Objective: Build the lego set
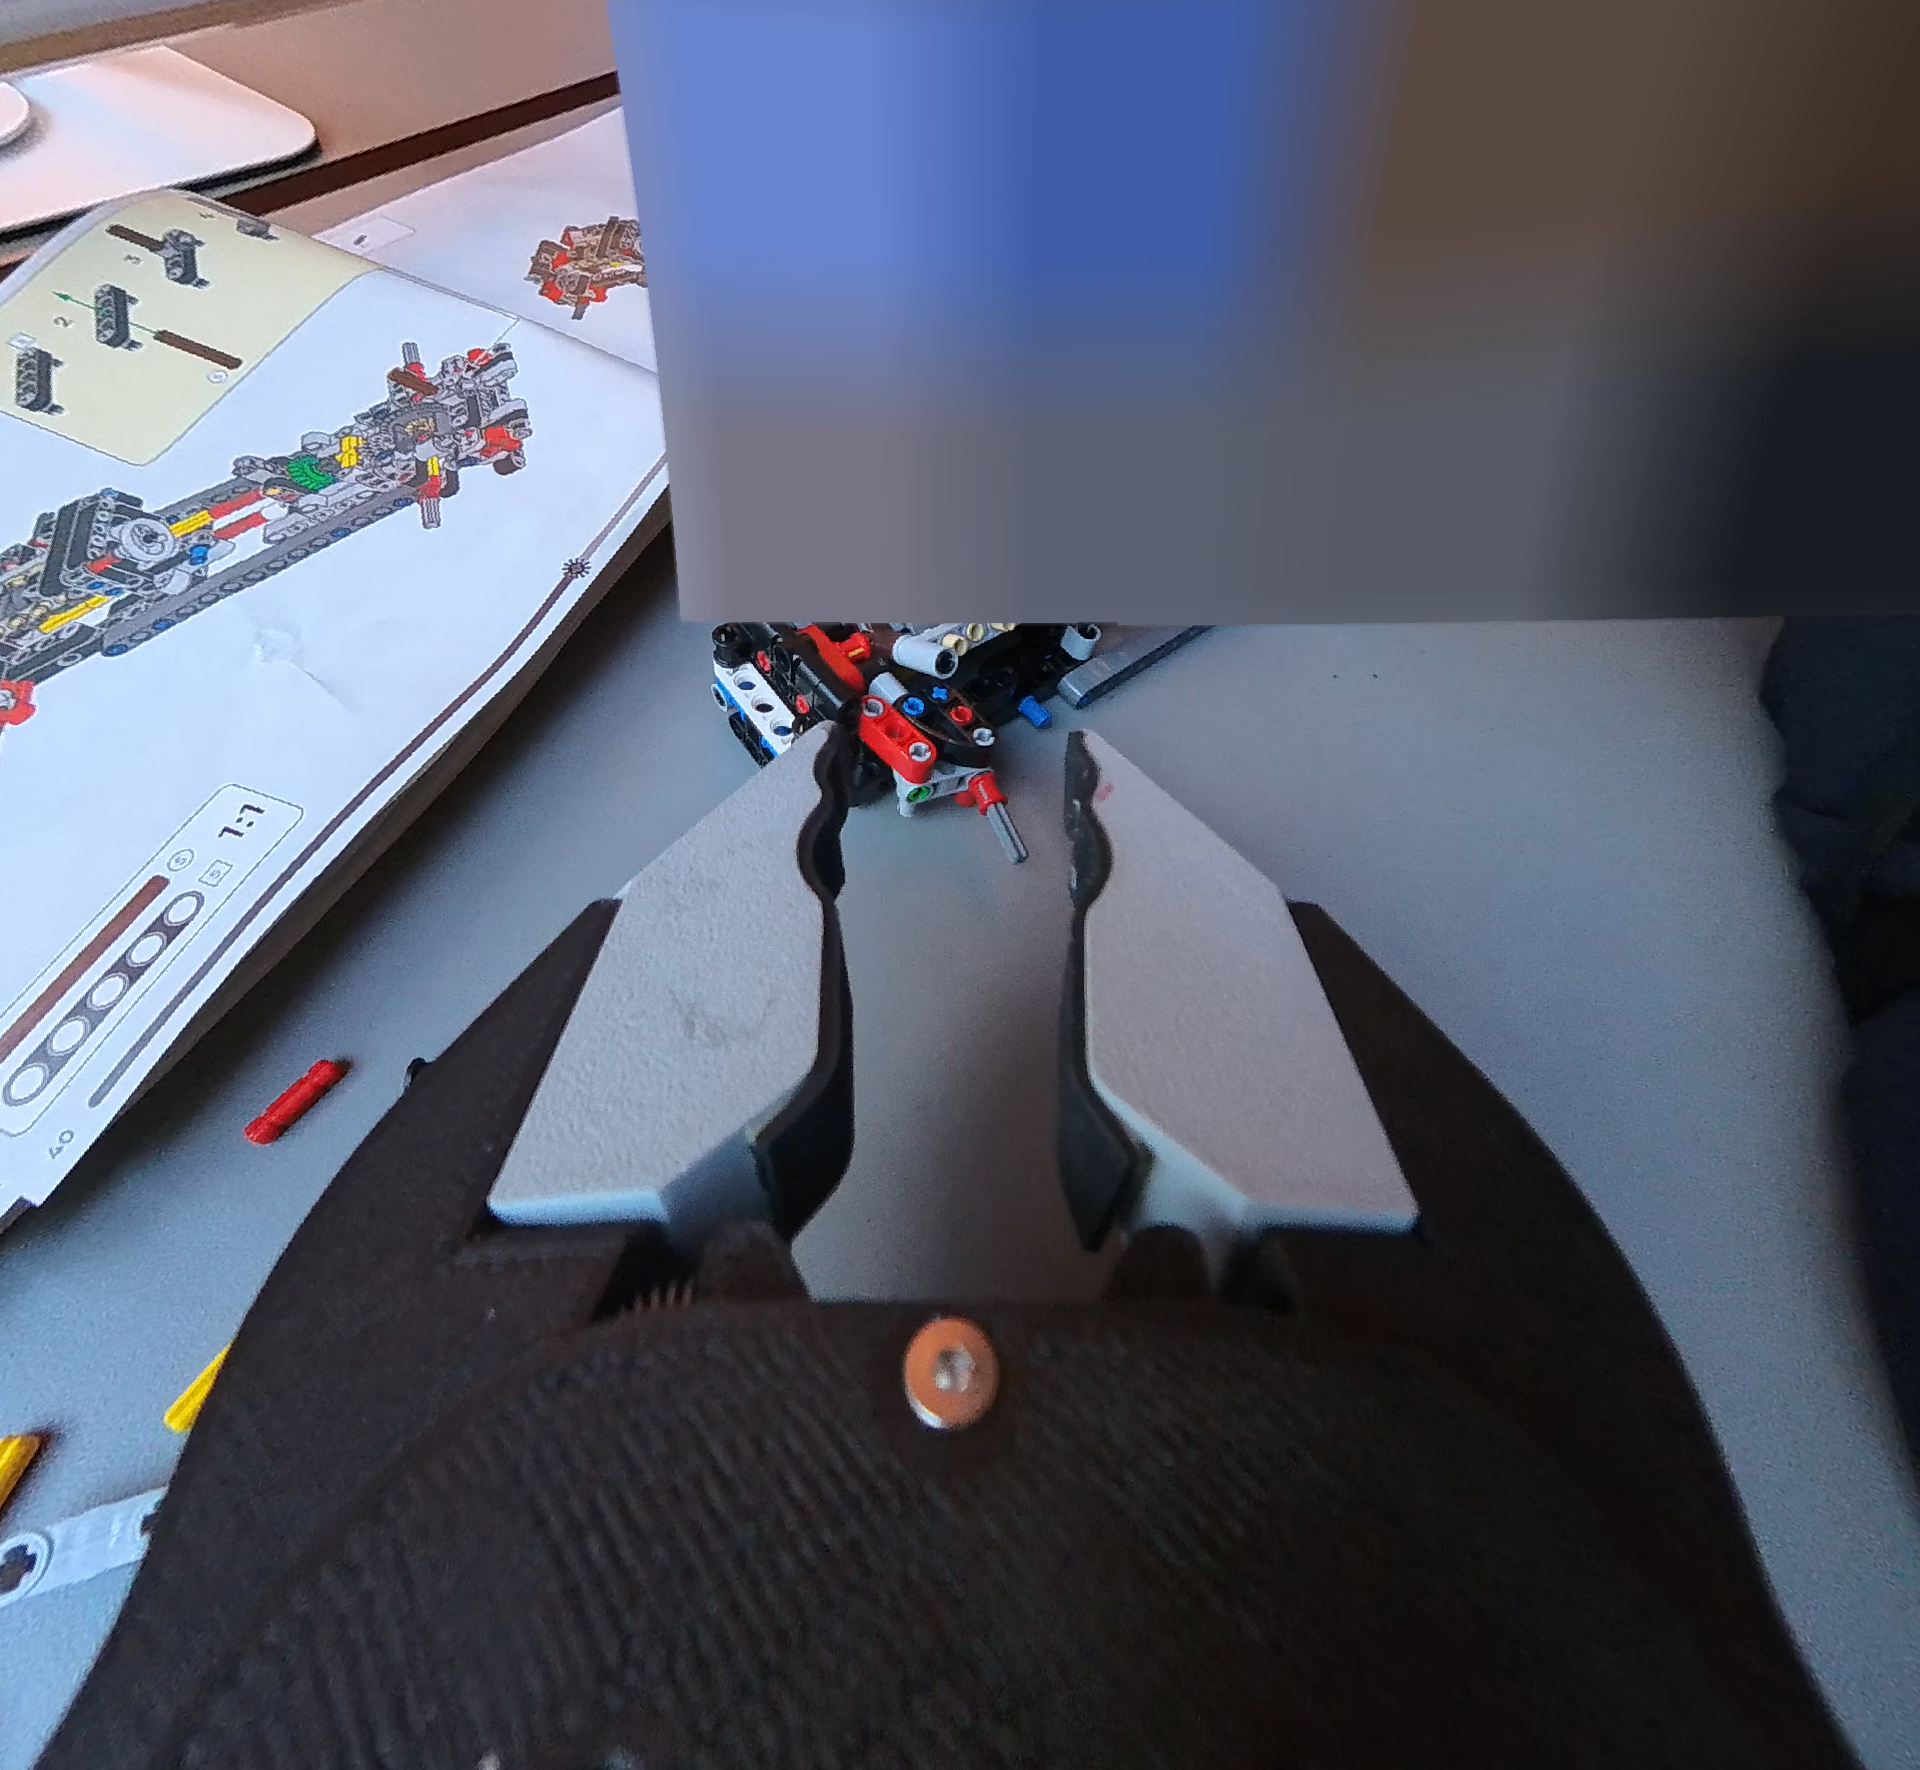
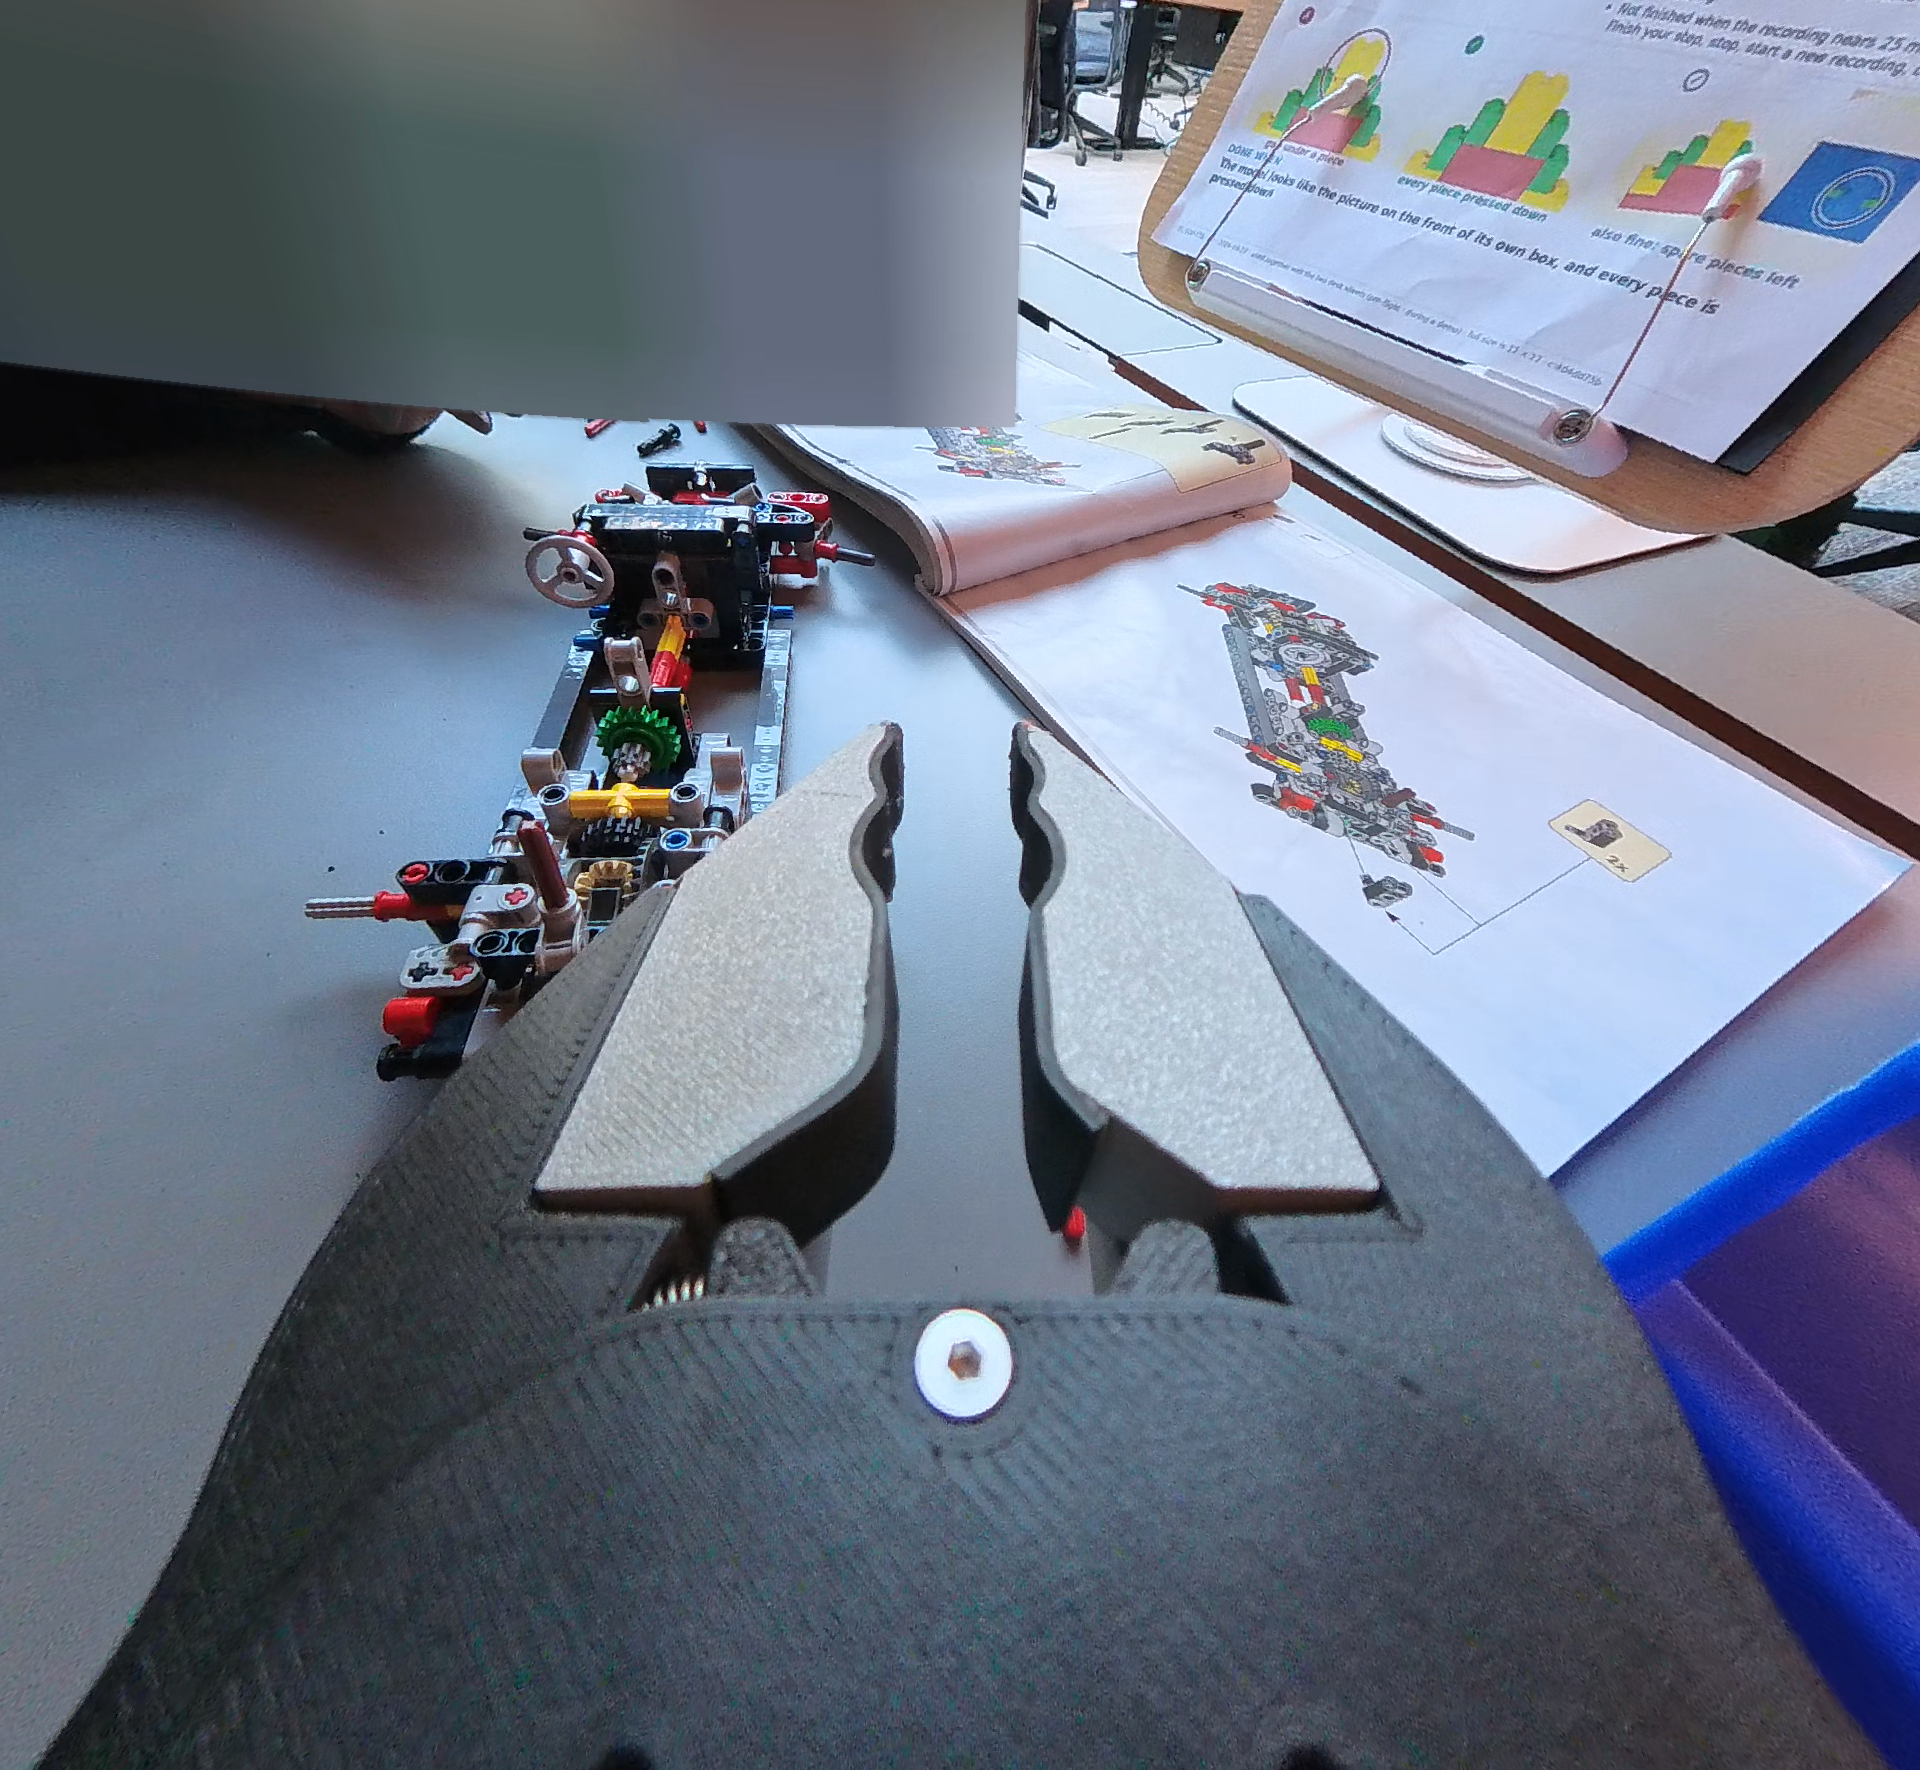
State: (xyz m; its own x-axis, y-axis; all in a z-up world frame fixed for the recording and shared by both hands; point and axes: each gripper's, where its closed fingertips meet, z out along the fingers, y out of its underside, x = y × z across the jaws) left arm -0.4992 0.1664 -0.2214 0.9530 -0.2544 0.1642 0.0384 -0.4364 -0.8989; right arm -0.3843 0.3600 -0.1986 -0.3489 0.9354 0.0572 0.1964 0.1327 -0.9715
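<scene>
Left gripper [image 1: 951,744], jaws wide and bare, faces the brick-built chassis [image 1: 894,712] on the grey worktop [image 1: 1455,837]. Right gripper [image 2: 956,744], jaws narrow, nothing between, hovers beside it. Printed instruction booklet [image 2: 1299,733] lies open alongside; printed sheet [image 2: 1558,110] stands behind.

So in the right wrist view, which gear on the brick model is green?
The large upright gear mid-chassis on the brick model; the black gear and tan gear sit nearer the camera, behind the yellow connector.
</scene>
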